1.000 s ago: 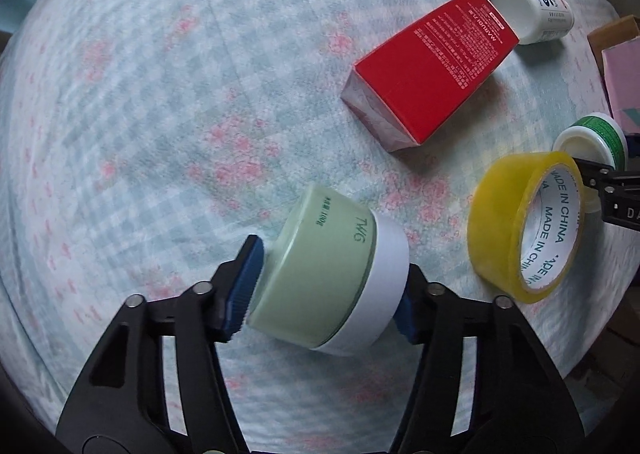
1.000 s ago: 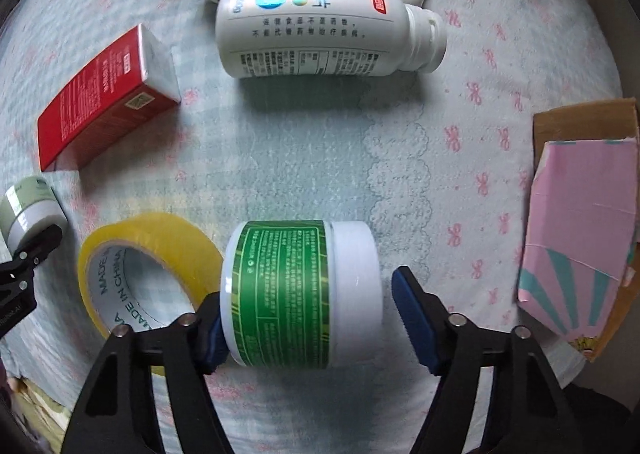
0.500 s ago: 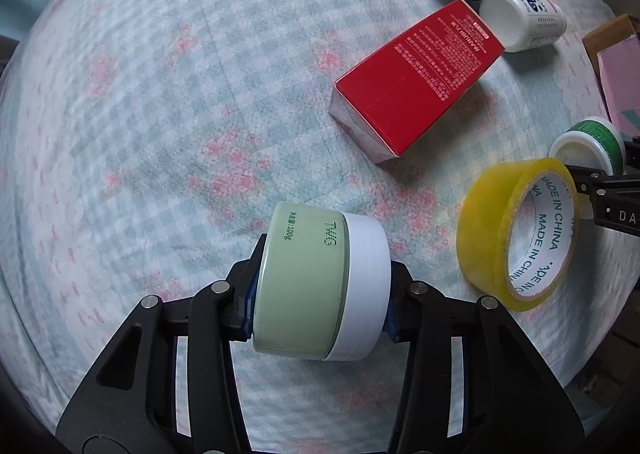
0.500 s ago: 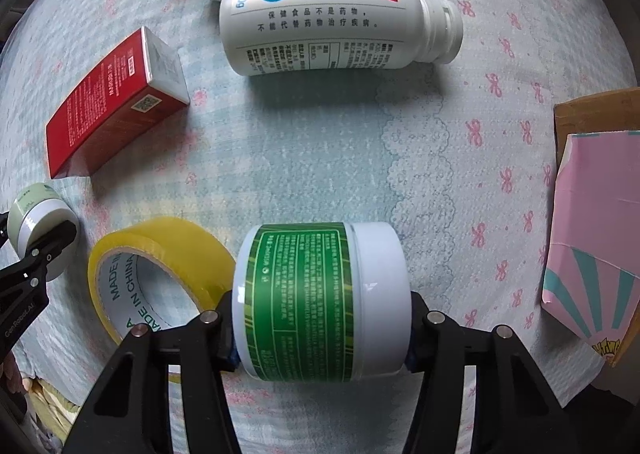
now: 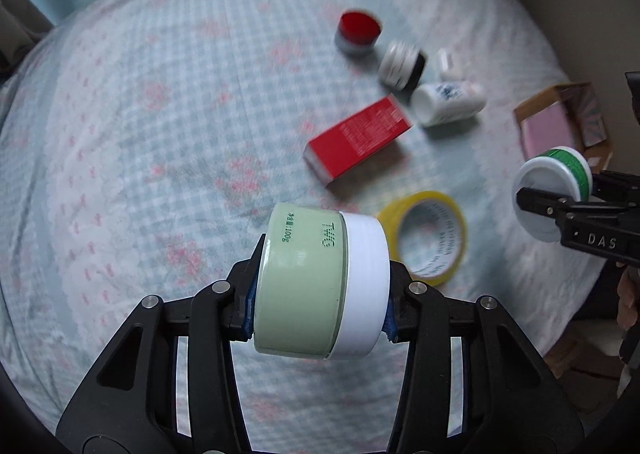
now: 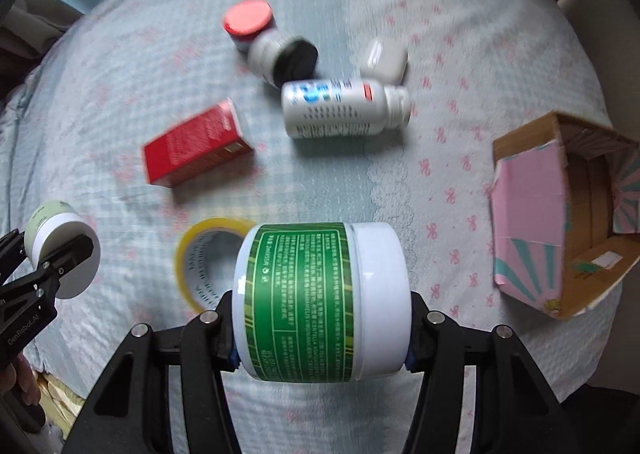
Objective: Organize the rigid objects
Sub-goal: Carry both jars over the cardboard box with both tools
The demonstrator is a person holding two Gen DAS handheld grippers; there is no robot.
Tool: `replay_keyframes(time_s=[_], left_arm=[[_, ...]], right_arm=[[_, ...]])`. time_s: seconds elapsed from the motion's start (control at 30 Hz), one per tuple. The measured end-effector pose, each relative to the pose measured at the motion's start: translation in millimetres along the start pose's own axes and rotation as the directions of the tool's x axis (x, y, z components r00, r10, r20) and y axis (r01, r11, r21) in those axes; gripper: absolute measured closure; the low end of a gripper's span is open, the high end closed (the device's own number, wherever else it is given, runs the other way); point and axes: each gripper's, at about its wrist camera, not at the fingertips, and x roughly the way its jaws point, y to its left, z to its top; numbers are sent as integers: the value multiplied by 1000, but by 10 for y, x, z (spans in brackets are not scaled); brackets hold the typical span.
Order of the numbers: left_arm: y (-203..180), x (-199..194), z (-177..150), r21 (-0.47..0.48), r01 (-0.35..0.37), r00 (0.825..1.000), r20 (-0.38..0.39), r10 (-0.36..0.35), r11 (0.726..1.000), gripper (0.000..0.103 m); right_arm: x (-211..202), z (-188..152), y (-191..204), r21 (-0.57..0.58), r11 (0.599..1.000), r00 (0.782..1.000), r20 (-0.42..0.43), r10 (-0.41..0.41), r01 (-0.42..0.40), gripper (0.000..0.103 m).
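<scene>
In the left wrist view, the left gripper [image 5: 320, 290] at lower centre has its fingers clamped end to end on the pale green jar [image 5: 316, 286], one pad on the base and one on the white lid, with the jar lying sideways and lifted clear of the checked bedcover [image 5: 140, 114]. Further right on the cover lie the red box [image 5: 356, 140] and the yellow tape roll [image 5: 424, 238], and at the right edge is the other tool with its load. In the right wrist view, the right gripper [image 6: 322, 330] at lower centre likewise pinches the green-labelled jar [image 6: 320, 302] by its two flat ends, held off the cover, with the white bottle [image 6: 344, 110] lying at upper centre and the open cardboard box [image 6: 568, 214] at the right edge. Both jars look rigid and smooth, probably light to moderate; the flat ends give the pads a better seat than the curved, slippery walls, though a sideways jar may pivot if the squeeze slackens.
</scene>
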Motion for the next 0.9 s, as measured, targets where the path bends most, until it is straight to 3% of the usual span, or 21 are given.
replay_keyframes(time_s=[0.13, 0.23, 0.47, 0.7, 0.9], left_arm=[[-222, -483, -12, -3, 35, 995, 91, -35, 999, 62], [-347, -809, -37, -17, 62, 987, 147, -59, 998, 62], [-795, -1224, -117, -31, 99, 972, 217, -90, 995, 63], [-1576, -1428, -51, 16, 75, 962, 262, -77, 997, 64], [-2450, -1368, 100, 3, 44, 956, 290, -43, 999, 64]], right_arm=[[-474, -85, -13, -10, 999, 997, 56, 47, -47, 51], [-804, -192, -17, -39, 999, 994, 106, 2, 2, 51], [-1383, -436, -263, -33, 999, 983, 179, 34, -29, 51], [-1682, -664, -830, -40, 999, 971, 234, 38, -30, 51], [-1773, -747, -1670, -87, 995, 964, 257, 74, -53, 51]])
